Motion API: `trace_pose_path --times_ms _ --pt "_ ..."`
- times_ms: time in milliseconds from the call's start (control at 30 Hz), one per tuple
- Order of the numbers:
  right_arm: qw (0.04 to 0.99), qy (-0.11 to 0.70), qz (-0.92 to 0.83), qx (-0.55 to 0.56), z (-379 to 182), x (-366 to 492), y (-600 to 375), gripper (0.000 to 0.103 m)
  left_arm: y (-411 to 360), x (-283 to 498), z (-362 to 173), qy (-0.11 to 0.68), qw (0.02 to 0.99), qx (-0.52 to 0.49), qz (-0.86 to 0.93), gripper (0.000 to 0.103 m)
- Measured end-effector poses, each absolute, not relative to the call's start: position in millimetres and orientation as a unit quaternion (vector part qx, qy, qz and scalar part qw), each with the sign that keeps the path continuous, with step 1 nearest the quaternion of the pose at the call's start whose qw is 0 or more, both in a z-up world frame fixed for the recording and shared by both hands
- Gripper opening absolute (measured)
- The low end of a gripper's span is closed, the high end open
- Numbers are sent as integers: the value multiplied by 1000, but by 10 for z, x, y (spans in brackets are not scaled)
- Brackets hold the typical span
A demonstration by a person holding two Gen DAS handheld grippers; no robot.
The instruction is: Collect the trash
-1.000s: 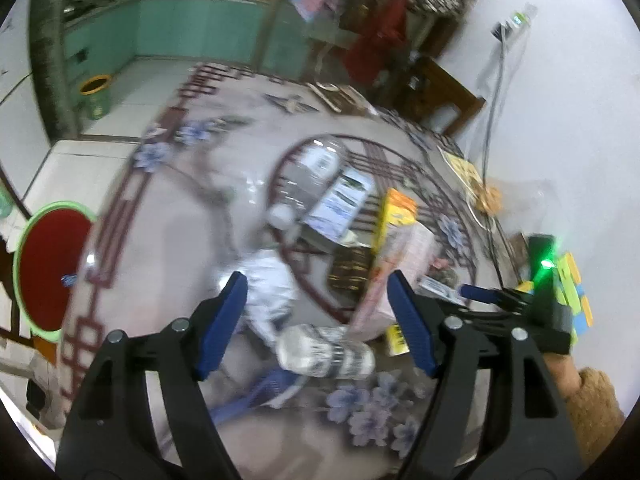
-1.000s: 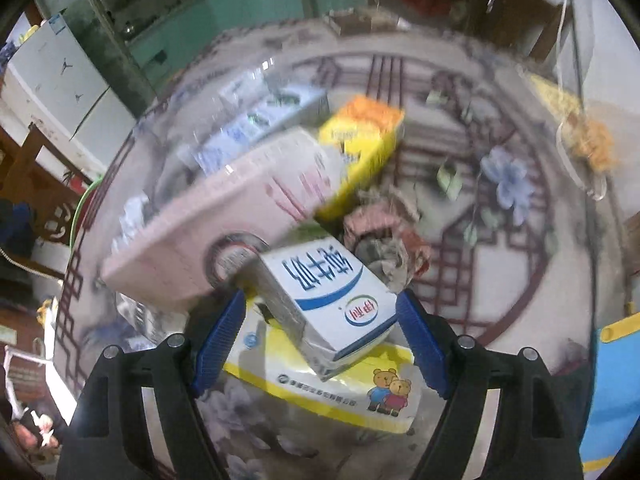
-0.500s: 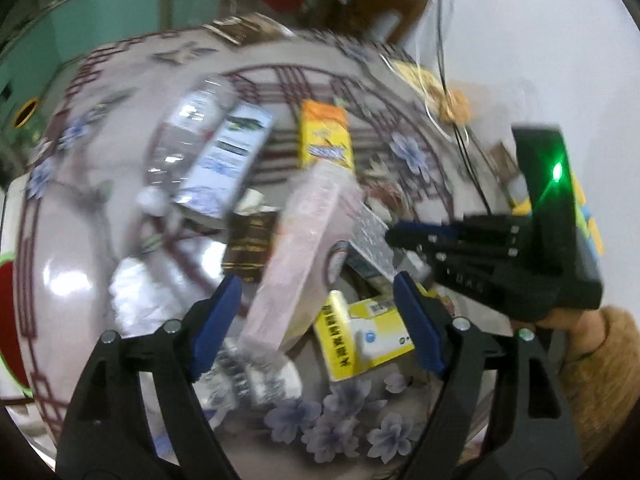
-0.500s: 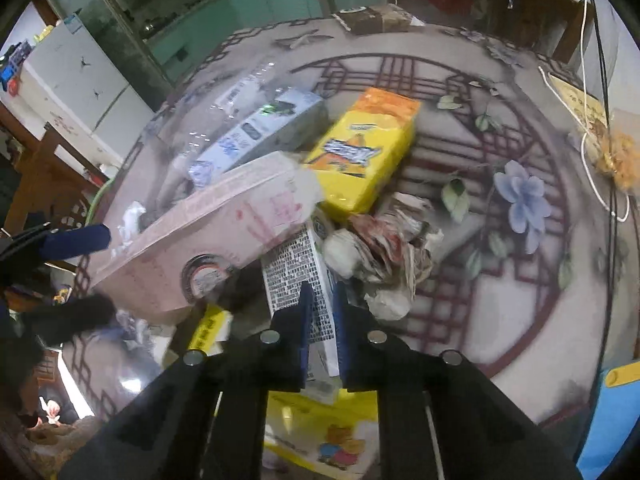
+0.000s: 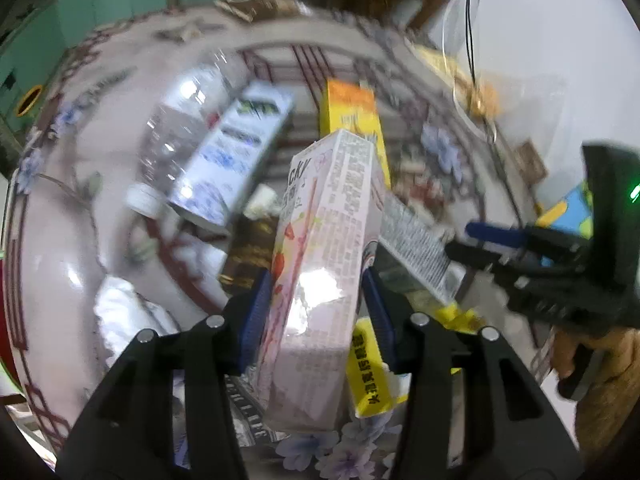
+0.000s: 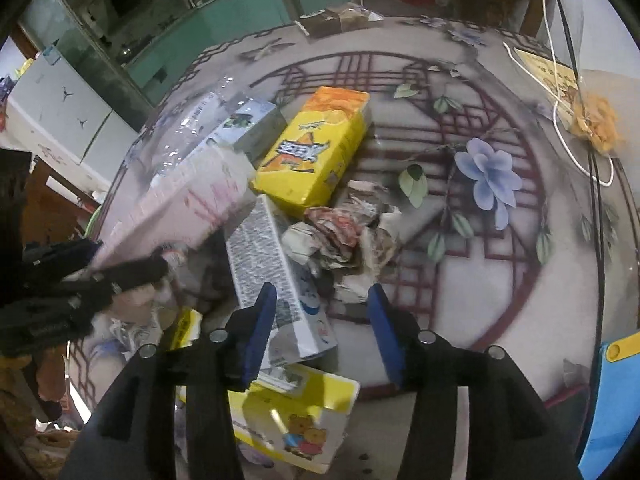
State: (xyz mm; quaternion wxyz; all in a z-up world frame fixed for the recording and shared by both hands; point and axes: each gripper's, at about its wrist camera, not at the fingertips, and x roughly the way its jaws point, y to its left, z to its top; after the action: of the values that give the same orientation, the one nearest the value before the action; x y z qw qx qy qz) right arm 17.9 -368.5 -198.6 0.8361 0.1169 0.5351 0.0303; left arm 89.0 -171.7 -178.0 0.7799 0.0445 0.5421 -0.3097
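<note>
On table: round glossy tabletop (image 6: pixel 520 288) with red lattice and blue flower print, trash piled on the near-left part.
Pink box: long pale pink cardboard snack carton (image 5: pixel 320 264), tilted up over the pile, its near end between the left gripper's blue pads.
Left gripper (image 5: pixel 318 316): jaws closing on the pink box, pads against both of its sides. Seen from the right wrist it comes in at far left (image 6: pixel 92 280).
Right gripper (image 6: pixel 322 328): jaws opening, spread; white milk carton lies by the left pad, right pad over bare table. Grips nothing. In the left view it sits at right (image 5: pixel 496 236), a hand (image 5: pixel 592 364) in a brown sleeve behind it.
Yellow box: yellow-orange rectangular tissue pack (image 6: pixel 316 148), flat, just beyond the pink box's far end.
Blue-white box: long white and blue carton (image 5: pixel 236 156), left of the pink box, beside a clear plastic bottle (image 5: pixel 180 132) with white cap.
Milk carton: white carton with grey printed panel (image 6: pixel 268 256), leaning on a yellow bear-print box (image 6: pixel 304 424) under the grippers.
In the way: crumpled paper wad (image 6: pixel 344 236), touching the milk carton's right side.
Edge clutter: white cable (image 6: pixel 560 128), blue-yellow object (image 6: pixel 616 396) at right.
</note>
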Motion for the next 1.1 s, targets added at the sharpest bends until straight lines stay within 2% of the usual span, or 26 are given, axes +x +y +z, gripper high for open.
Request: trace_pose_path --times_ms 67,233,333,433,867,1100 --pt "837 534 40 114 -1972 196 -3597 53 -1625 880 -1630 524 794 29 -306 46" --pt "833 542 57 93 -2055 271 -3355 54 -1373 816 -1302 489 823 -1 -291 46" --pt "829 553 43 73 -2157 307 -3265 42 -1227 760 -1183 477 833 -17 -280 46" --pt "833 546 45 78 -2117 296 -3244 37 -1043 691 -1076 463 846 -31 -263 46" --pt "886 451 84 73 -1274 320 -2865 36 -155 455 -907 430 877 -100 -192 46" --pt "883 450 115 61 -1204 364 -2464 37 188 396 -908 425 881 -120 -169 46"
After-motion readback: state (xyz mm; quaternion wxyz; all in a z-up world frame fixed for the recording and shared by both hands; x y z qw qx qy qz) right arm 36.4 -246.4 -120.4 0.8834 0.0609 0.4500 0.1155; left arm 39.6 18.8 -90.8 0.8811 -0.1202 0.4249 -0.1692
